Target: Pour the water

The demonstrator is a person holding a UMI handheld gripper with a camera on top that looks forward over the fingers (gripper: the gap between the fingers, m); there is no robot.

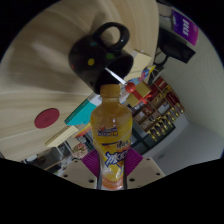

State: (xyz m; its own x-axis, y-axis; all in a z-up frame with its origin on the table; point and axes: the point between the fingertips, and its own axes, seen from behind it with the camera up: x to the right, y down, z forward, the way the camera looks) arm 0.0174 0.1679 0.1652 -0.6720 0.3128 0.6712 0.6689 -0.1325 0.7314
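Orange-filled bottle (pixel 112 128) clamped upright in the hand-held gripper (pixel 113 168); its base hidden between purple pads (pixel 97 162)

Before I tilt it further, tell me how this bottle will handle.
The bottle looks nearly full of orange liquid, so it is probably heavy for its size. Its smooth plastic wall may slip between the pads if the grip eases. The gripper seems to clamp its lower body, so the full upper part could swing when tilted. The cap appears on; nothing will pour yet.
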